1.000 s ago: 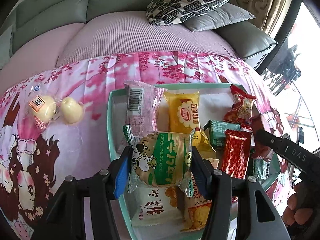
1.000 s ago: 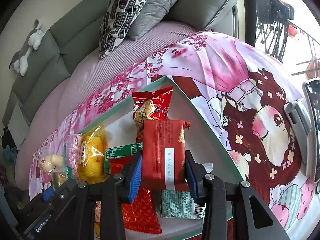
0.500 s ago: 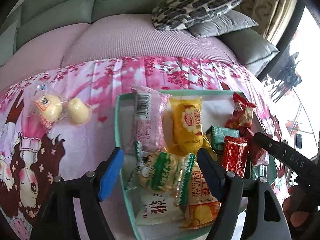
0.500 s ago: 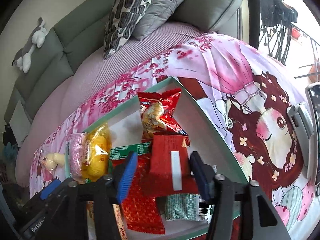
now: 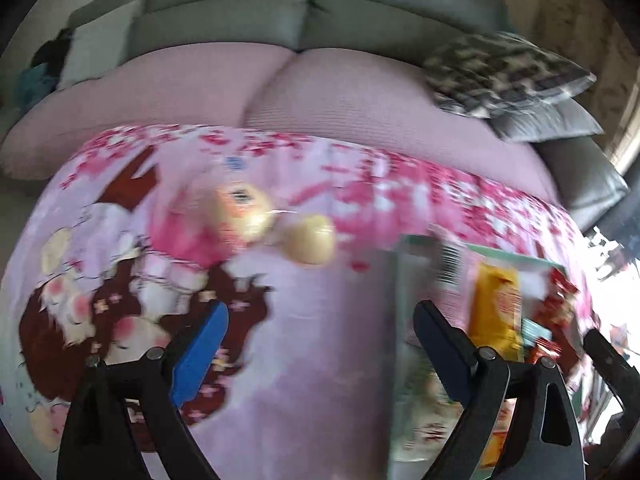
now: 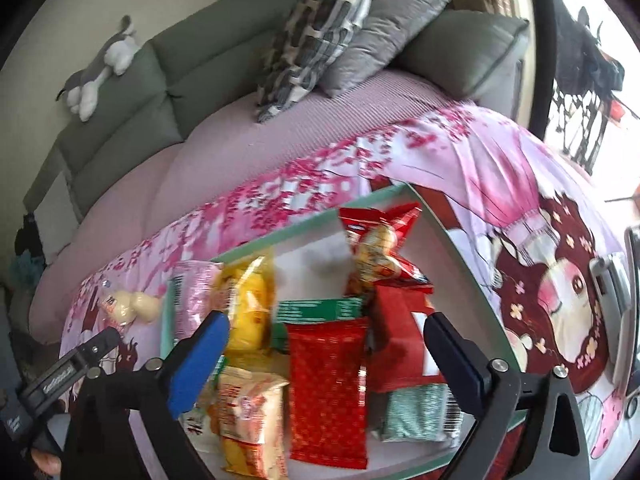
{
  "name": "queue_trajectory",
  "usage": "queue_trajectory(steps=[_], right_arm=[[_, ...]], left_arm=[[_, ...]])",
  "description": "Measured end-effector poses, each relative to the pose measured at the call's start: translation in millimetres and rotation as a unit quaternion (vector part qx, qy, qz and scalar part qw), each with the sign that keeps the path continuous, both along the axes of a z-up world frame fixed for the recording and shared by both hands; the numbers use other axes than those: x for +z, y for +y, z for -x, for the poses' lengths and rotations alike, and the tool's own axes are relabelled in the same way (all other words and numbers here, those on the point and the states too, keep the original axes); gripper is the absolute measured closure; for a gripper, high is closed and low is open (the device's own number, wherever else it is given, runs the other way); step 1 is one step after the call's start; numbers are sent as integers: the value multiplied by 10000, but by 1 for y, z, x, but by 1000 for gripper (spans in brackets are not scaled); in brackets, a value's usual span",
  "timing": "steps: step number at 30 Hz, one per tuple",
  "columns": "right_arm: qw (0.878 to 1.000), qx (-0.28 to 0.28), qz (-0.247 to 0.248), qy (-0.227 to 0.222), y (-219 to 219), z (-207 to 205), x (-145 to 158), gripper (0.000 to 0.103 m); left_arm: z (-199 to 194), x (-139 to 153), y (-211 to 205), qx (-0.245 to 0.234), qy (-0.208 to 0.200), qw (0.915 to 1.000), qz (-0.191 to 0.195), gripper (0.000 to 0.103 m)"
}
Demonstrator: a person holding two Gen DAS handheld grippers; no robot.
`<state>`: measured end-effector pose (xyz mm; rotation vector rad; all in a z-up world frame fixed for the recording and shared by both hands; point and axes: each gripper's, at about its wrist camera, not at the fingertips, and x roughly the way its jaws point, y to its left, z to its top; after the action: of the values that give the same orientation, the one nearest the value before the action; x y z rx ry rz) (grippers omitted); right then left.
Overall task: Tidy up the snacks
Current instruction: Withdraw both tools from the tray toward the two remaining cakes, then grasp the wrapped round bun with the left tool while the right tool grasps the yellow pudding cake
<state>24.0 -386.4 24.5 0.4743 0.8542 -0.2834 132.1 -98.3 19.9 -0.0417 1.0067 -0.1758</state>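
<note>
Left wrist view blurs the tray [image 5: 404, 248] and its snack packets.

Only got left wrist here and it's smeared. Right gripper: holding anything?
Observer: No. The right gripper is open. Its jaws have just been opening and nothing is pressed between them. The dark red packet lies in the tray below.
Operator: What's next to that packet? All blur for me.
Observer: A red patterned packet lies flat beside it, with a green packet at its far end.
Operator: Any snacks outside the tray on the right side?
Observer: None in the right wrist view. Only a silver object lies on the cloth there, and I can't tell what it is.
</note>
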Motion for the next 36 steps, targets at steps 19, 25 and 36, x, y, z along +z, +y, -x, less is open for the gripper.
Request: queue_trajectory(steps=[19,25,36], right_arm=[[9874,1565,208,-81,117,-52,8,1],[9769,2127,96,-166,160,-84,9,1],[9628,2689,110,244,208,-145,-25,22]], left_arm=[[-28,-4,98,1053,135,9943,80,9],[-50,-7,116,919,305,9949,297,9],[-108,-30,100,304,866,9914,930,9]])
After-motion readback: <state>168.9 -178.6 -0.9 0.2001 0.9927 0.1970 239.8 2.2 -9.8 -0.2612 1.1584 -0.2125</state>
